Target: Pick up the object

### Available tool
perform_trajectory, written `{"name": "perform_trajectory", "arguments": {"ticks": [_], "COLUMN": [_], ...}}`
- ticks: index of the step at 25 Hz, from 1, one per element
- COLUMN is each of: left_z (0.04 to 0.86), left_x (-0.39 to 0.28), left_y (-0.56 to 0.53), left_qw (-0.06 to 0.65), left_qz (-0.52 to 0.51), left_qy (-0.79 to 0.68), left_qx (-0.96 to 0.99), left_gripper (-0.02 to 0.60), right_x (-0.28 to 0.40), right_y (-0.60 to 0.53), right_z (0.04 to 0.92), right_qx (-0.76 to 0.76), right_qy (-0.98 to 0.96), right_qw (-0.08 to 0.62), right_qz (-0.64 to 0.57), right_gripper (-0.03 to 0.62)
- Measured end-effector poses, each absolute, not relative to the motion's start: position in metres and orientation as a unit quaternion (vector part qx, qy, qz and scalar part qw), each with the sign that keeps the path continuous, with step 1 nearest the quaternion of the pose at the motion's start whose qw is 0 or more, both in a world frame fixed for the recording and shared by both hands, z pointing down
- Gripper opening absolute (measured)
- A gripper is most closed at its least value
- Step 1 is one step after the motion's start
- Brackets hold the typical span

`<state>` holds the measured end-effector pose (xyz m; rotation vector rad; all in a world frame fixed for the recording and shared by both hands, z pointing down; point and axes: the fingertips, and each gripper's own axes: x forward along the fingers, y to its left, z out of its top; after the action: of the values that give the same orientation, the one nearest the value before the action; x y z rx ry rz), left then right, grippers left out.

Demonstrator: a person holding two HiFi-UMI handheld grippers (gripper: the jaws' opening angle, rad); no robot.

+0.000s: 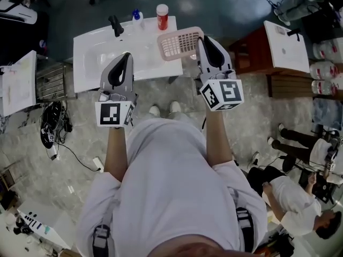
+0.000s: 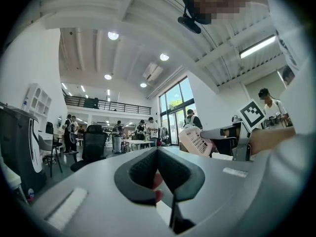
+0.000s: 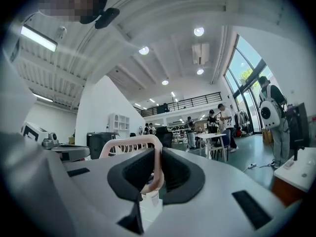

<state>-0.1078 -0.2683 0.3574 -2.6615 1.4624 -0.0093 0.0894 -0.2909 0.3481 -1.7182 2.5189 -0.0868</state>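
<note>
Right gripper view: claw (image 3: pixel 157 168) w/ basket (image 3: pixel 130 141)

Basket (image 1: pixel 177 44) — right corner behind right hand-held gripper (image 1: pixel 206 40)

The scene was seen steeply from above by the head view, with the white sink top (image 1: pixel 88 68) at 12 o'clock. Both gripper views were pointed level, close behind their jaws. The pink basket (image 1: pixel 179 43) (image 2: pixel 195 139) (image 3: pixel 129 146) was shared by all.

Matt pink plastic basket (image 1: pixel 179 44)
</note>
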Motion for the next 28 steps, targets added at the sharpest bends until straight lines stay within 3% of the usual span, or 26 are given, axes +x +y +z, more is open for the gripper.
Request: {"name": "perform_trajectory", "arguments": {"ticks": [7, 17, 28], "left_z": [0.335, 0.342, 0.330], "left_x": [-0.095, -0.096, -0.053], "left_y": [-0.265, -0.265, -0.262], "left_qw": [0.061, 0.061, 0.068], "left_qz": [0.016, 0.014, 0.007], "left_qy": [0.471, 0.465, 0.463], "left_qx": [-0.880, -0.883, -0.884], "left_gripper": [-0.002, -0.001, -0.002], "right_x": [0.088, 0.086, 0.122], "right_y": [-0.265, -0.266, -0.265], "right_z": [0.320, 0.353, 0.324], "right_qx": [-0.575, -0.573, -0.561], "right_qy": [0.816, 0.818, 0.825], "right_qw": [0.033, 0.054, 0.063], "right_qz": [0.052, 0.019, 0.031], "right_gripper": [0.047, 0.046, 0.046]}}
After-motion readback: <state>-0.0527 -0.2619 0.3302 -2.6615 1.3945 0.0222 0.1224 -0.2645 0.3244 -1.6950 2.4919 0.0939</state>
